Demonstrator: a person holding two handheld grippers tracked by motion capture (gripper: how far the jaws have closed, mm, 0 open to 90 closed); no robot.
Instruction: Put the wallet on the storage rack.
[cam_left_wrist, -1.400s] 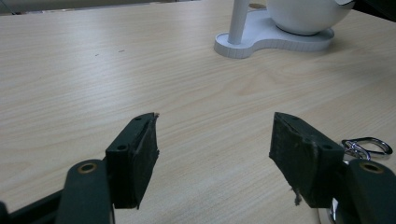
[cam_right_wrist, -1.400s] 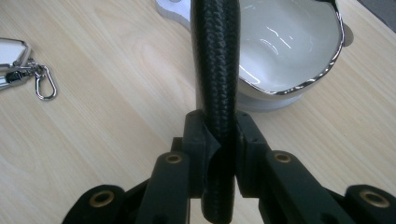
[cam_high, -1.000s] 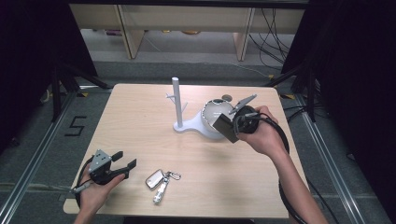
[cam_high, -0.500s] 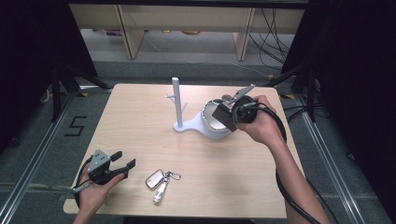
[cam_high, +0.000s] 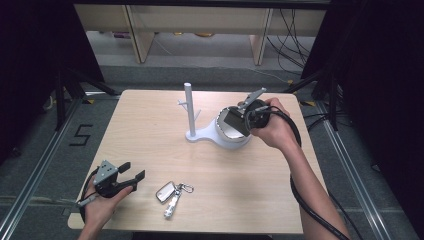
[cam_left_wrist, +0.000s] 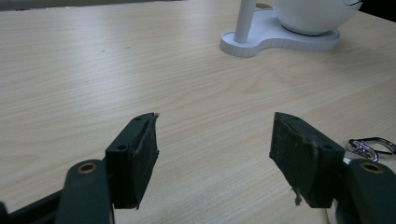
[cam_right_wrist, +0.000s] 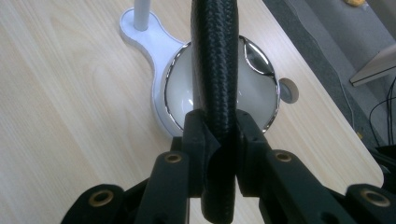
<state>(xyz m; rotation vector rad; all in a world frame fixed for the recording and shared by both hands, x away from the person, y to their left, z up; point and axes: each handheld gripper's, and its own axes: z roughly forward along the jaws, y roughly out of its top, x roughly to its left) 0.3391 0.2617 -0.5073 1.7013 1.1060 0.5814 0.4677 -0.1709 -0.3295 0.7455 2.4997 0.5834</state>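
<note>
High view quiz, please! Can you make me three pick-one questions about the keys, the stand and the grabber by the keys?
1. Where are the keys?
A. on the floor
B. on the table, beside the left hand-held gripper
C. on a shelf

2. What colour is the stand?
A. white
B. red
C. green

3. How are the left hand-held gripper's jaws?
A. shut on the keys
B. shut on the stand
C. open, with nothing between them

Answers: 1 B, the keys lie on the wood just right of that gripper. 2 A, pole and base are white. 3 C, the left gripper view shows bare table between its pads.
</note>
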